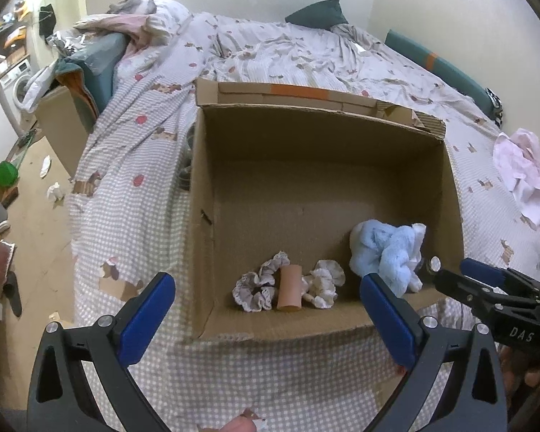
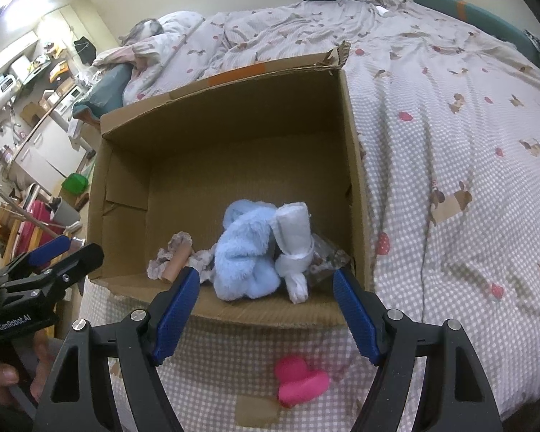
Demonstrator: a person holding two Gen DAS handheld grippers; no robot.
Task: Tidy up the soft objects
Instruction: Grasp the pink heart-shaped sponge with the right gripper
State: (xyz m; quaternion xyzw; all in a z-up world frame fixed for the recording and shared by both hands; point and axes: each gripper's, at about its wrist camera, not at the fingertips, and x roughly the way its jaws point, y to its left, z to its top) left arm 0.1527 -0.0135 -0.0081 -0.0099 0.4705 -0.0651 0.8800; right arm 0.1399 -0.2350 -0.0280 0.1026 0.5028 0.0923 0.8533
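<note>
While both tools hover at the near rim of the cardboard box (image 1: 306, 187) on the bed (image 1: 140, 165), the left gripper (image 1: 266, 309) and right gripper (image 2: 266, 302) stand released, grasping nothing. Inside, against the near wall, lie a blue plush cloth (image 2: 244, 248), a white rolled cloth (image 2: 293, 241) and two scrunchies (image 1: 257, 284). A pink toy (image 2: 298, 381) rests outside on the bedding.

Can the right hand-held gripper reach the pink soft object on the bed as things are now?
Probably yes. The right hand-held gripper is open and empty, and the pink soft object lies uncovered on the bedsheet, outside the cardboard box.
</note>
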